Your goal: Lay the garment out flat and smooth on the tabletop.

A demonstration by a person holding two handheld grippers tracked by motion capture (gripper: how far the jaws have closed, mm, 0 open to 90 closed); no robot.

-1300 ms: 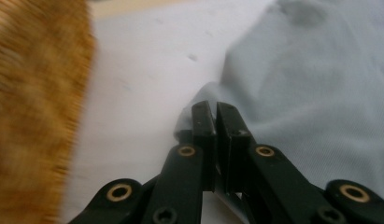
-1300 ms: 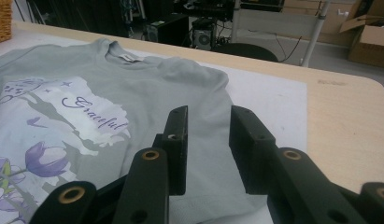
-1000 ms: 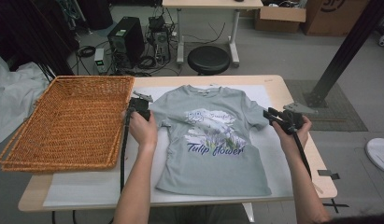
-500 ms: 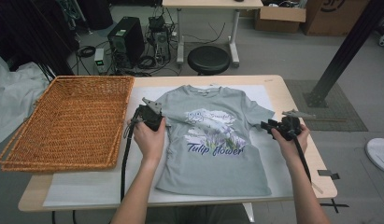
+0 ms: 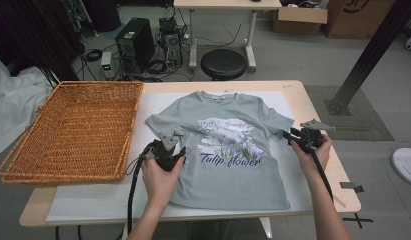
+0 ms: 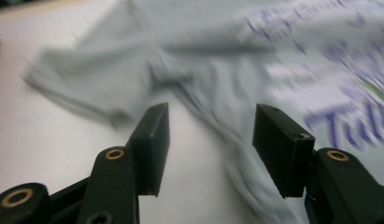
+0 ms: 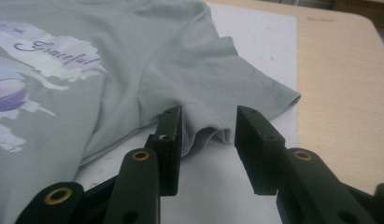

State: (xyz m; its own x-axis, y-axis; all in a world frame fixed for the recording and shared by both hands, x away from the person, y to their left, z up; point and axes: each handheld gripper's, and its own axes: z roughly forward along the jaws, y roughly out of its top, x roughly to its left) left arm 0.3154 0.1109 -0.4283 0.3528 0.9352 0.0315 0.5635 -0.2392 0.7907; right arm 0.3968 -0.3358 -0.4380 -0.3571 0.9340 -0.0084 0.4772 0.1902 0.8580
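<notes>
A grey-green T-shirt (image 5: 228, 187) with a purple "Tulip flower" print lies flat, front up, on a white mat (image 5: 93, 200). My left gripper (image 5: 172, 140) sits at the shirt's left side seam, below the left sleeve (image 6: 87, 79). Its jaws (image 6: 208, 140) have just been opening and stand open, the shirt's edge running beyond them and nothing pressed. My right gripper (image 5: 289, 135) is low at the right underarm. Its jaws (image 7: 208, 140) have just been closing, and a raised fold of the sleeve (image 7: 208, 130) lies between the tips, which still stand apart.
A large wicker basket (image 5: 63, 172) takes up the left part of the wooden table (image 5: 318, 100), close to the left hand. Bare mat lies in front of the shirt hem. Behind the table are a black stool (image 5: 223, 64) and a computer tower (image 5: 135, 42).
The left hand has slid from the shirt's left sleeve near the basket back toward the person along the shirt's left edge. The right hand has hardly moved.
</notes>
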